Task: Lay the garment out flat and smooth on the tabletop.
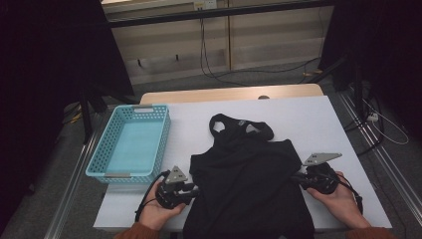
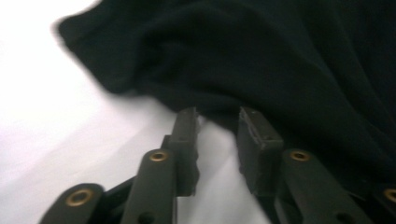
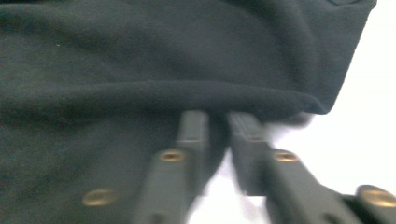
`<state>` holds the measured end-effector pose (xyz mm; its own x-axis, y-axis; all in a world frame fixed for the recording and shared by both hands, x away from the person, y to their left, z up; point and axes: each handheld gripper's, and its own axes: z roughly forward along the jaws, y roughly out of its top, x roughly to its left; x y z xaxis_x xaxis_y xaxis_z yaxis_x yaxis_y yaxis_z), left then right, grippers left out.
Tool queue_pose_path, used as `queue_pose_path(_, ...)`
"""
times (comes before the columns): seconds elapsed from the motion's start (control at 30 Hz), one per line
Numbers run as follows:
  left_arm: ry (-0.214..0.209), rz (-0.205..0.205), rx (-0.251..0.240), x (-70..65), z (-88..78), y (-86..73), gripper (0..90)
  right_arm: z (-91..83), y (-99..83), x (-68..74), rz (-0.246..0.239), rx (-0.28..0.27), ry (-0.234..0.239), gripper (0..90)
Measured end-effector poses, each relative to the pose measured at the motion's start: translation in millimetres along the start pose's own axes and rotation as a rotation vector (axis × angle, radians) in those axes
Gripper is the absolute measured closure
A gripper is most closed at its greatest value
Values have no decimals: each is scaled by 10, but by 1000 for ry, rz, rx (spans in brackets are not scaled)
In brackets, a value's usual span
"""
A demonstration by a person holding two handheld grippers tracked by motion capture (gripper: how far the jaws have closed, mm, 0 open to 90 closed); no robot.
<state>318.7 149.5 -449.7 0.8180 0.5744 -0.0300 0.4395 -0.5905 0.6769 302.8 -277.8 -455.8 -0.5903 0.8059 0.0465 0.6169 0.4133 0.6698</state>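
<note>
Thing in hand: a black top, sleeveless, with its neck and straps pointing away from the person.
Where it lies: flat on the white table, at the middle of the near half, with its hem hanging over the near edge.
How it will handle: by the look of it, light, soft and limp. It should bunch and sag wherever it is not held, and it shows no sign of being fragile or slippery. The soft folds in the right tool view suggest a fairly thick knit.
Where to take hold: the two side edges near the hem, one per tool, pinching the doubled edge rather than the flat middle, so that it lifts evenly.
Left tool: at the top's left edge. Its jaws stand a little apart with white table showing between them, and their tips just reach the cloth without clamping it.
Right tool: at the top's right edge. Its jaws are drawn nearly together under a folded hem, apparently pinching the cloth.
Basket: light blue and perforated, on the table left of the top and just apart from it.
Basket contents: nothing, the bottom is bare.
</note>
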Motion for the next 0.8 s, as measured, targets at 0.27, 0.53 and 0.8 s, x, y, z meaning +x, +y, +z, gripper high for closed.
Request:
queue_pose_path(0.27,-35,26,23,-93,37,7,893,-195,-142,-46,-10,28,-55,900)
queue_pose_path(0.53,-13,-8,63,-30,-131,-114,900,-420,-363,-24,-22,42,-85,900)
queue_pose_path(0.8,8,-49,65,-27,-341,-274,900,-517,-407,16,-41,-5,-71,812)
